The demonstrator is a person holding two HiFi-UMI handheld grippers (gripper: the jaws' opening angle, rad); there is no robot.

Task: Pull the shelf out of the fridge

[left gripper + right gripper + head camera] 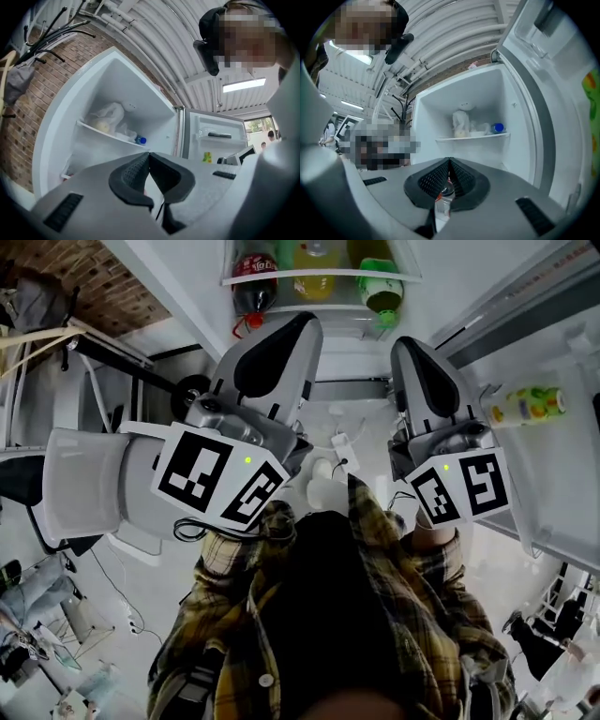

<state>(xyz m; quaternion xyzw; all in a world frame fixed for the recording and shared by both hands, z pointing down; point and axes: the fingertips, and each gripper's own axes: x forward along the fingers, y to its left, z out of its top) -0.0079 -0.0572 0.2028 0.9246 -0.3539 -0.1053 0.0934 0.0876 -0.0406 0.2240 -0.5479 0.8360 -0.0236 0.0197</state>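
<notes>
Both grippers are closed on nothing: the left gripper [307, 322] and the right gripper [406, 343] point side by side into the open fridge [140, 93]. The shelf [309, 276] sits in place inside it, beyond their tips. Bottles [255, 282] show at the shelf's front edge.

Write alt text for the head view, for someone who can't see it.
Seen from above, the left gripper and right gripper, fingers closed, point into an open fridge, where a shelf holds three bottles. A yellow-green bottle lies in the door at right; plaid sleeves show below.
</notes>
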